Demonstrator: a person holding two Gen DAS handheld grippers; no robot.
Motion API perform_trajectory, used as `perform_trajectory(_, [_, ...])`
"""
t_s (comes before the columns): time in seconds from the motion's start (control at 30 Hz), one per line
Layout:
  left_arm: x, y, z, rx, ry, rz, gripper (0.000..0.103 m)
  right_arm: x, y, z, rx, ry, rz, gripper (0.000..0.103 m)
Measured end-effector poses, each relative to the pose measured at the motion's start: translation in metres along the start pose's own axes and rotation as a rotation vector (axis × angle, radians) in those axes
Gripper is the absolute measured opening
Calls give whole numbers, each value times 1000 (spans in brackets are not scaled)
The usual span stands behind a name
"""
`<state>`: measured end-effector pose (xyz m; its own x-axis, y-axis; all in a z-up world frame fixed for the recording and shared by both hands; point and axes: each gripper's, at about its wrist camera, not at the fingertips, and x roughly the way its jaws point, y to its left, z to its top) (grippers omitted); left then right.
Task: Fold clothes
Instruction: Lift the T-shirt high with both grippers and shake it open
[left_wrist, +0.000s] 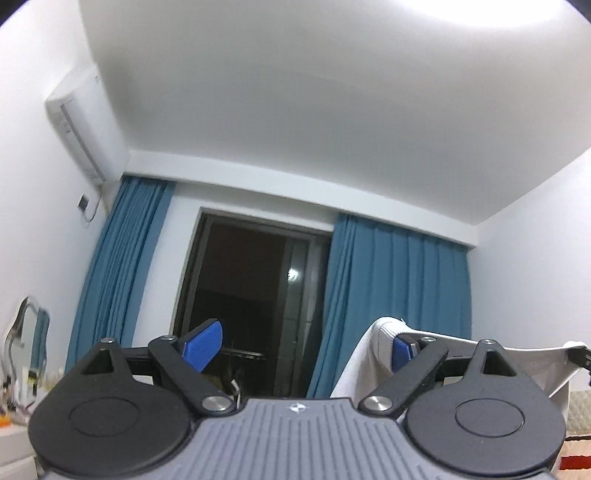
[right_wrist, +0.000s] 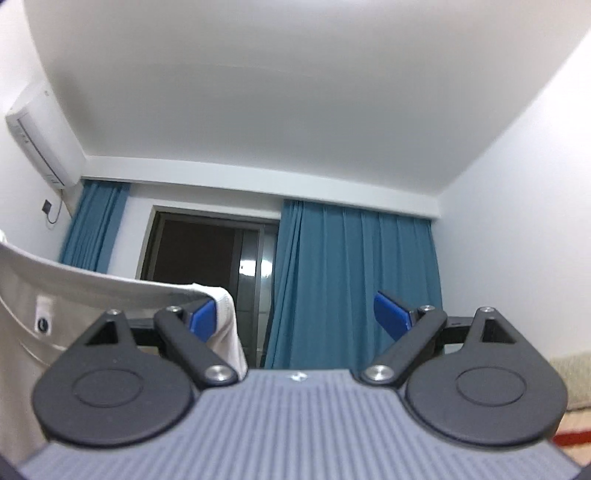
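Both grippers point up toward the ceiling (right_wrist: 258, 92) and the far wall, so nothing that could carry the clothes shows here, only the room. The left gripper (left_wrist: 306, 350) has its jaws spread wide, blue pads well apart, and nothing is clamped between them. A white garment (left_wrist: 373, 354) drapes over its right finger: the ribbed hem wraps around the blue pad (left_wrist: 400, 352) and the cloth hangs down behind the linkage, stretching off toward the right edge of the left wrist view. Over to the right gripper (right_wrist: 301, 314), and it is the mirror picture: jaws apart, nothing pinched, with the same white garment (right_wrist: 110, 284) hooked over its left finger, the ribbed edge curling around that blue pad (right_wrist: 203, 317). From there the fabric runs out to the left edge of the right wrist view, taut along its top edge, and a small label (right_wrist: 43, 317) shows on its inner face. So the garment hangs in the air, spanned between the two inner fingers and touching both. Behind it all, blue curtains (right_wrist: 351, 280) frame a dark window (left_wrist: 243, 280), an air conditioner (left_wrist: 83, 122) sits high on the left wall, and a mirror (left_wrist: 26, 332) with small clutter beneath it shows at the far left of the left wrist view.
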<state>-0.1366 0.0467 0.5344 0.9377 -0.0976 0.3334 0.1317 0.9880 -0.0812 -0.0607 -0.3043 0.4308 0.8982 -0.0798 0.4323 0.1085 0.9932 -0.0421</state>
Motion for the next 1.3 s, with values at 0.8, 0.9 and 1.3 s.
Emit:
perform_trajectory(0.8, [371, -13, -476, -21, 516, 79, 97, 286, 9, -443, -8, 563, -171, 89])
perform_trajectory(0.9, [422, -1, -577, -2, 623, 102, 97, 329, 10, -533, 27, 677, -154, 89])
perform_trajectory(1.3, [545, 82, -847, 39, 1207, -13, 93, 362, 48, -745, 28, 1260, -5, 89])
